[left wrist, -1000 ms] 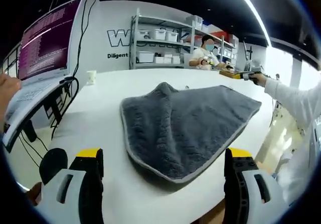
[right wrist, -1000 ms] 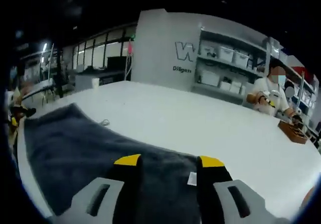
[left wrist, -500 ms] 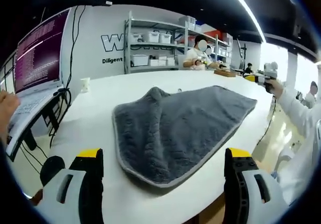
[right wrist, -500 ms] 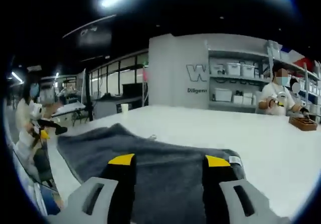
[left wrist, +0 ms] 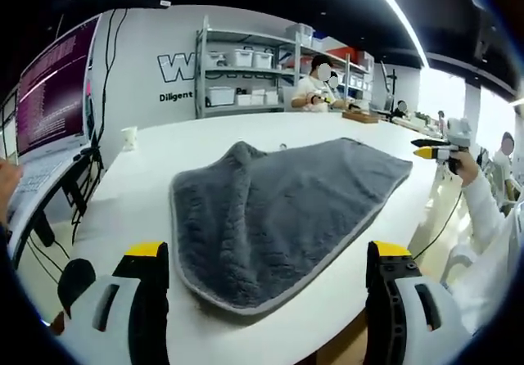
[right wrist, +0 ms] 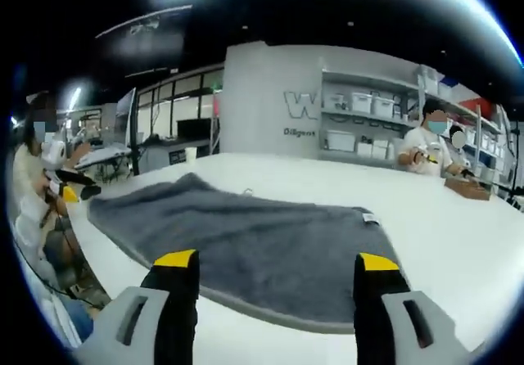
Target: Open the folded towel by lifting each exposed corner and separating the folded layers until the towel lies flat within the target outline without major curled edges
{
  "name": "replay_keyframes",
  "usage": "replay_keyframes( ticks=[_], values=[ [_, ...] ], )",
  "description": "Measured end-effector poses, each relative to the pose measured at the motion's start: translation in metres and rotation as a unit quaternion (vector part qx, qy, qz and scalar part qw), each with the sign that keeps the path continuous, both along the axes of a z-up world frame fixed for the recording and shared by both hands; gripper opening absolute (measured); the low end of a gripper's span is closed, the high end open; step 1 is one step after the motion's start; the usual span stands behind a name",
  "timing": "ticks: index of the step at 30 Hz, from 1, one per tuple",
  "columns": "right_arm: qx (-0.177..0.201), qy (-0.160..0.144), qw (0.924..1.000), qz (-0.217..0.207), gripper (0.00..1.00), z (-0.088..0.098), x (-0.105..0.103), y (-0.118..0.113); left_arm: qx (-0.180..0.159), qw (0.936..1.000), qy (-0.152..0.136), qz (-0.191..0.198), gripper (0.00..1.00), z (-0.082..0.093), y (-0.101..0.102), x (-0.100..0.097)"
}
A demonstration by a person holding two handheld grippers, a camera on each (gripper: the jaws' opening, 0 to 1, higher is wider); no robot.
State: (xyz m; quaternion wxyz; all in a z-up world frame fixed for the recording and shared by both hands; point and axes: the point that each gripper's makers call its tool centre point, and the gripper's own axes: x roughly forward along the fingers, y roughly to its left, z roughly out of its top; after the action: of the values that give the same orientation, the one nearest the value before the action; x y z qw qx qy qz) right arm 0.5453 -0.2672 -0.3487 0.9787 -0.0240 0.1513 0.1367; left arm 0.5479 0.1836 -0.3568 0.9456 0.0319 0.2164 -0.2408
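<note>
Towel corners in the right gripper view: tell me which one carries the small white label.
The far corner of the grey towel on the view's right carries the label; the other visible corners show only grey edging.

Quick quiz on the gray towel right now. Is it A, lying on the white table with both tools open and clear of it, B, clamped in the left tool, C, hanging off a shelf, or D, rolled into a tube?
A: the gray towel lies spread on the white table, while the left tool and right tool stand open, holding nothing.
</note>
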Motion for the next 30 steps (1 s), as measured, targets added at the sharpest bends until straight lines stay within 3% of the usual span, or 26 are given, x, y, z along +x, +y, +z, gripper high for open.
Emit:
replay_keyframes(
  ticks=[4,10,17,19,21,23,25,29,30],
  values=[
    [0.013,0.032,0.9994,0.005,0.99,-0.012,-0.009,0.006,0.013,0.9998,0.013,0.012,0.99,-0.003,0.011,0.008],
    [0.0,0.019,0.9998,-0.011,0.99,-0.008,-0.022,-0.003,0.014,0.9995,0.026,0.008,0.99,-0.005,0.016,0.02],
    [0.01,-0.001,0.9993,-0.035,0.99,0.001,-0.03,-0.018,0.012,0.9986,0.049,-0.012,0.99,-0.013,0.015,0.038],
    [0.007,0.003,0.9993,-0.037,0.99,0.001,-0.032,-0.022,0.028,0.9985,0.047,-0.007,0.98,-0.014,0.023,0.049],
    [0.01,-0.001,0.9989,-0.047,0.99,0.004,-0.033,-0.028,0.077,0.9954,0.052,0.023,0.99,-0.02,0.044,0.066],
    [0.011,-0.005,0.9988,-0.048,0.99,0.007,-0.034,-0.031,0.104,0.993,0.043,0.034,0.98,-0.021,0.057,0.083],
    [0.012,-0.006,0.9988,-0.047,0.99,0.008,-0.036,-0.031,0.099,0.9935,0.046,0.032,0.98,-0.023,0.06,0.094],
    [0.019,-0.012,0.9986,-0.048,0.99,0.011,-0.038,-0.034,0.036,0.9974,0.061,0.01,0.97,-0.022,0.061,0.132],
    [0.019,-0.014,0.9985,-0.049,0.99,0.012,-0.038,-0.034,0.041,0.9972,0.061,0.011,0.96,-0.022,0.064,0.142]
  ],
)
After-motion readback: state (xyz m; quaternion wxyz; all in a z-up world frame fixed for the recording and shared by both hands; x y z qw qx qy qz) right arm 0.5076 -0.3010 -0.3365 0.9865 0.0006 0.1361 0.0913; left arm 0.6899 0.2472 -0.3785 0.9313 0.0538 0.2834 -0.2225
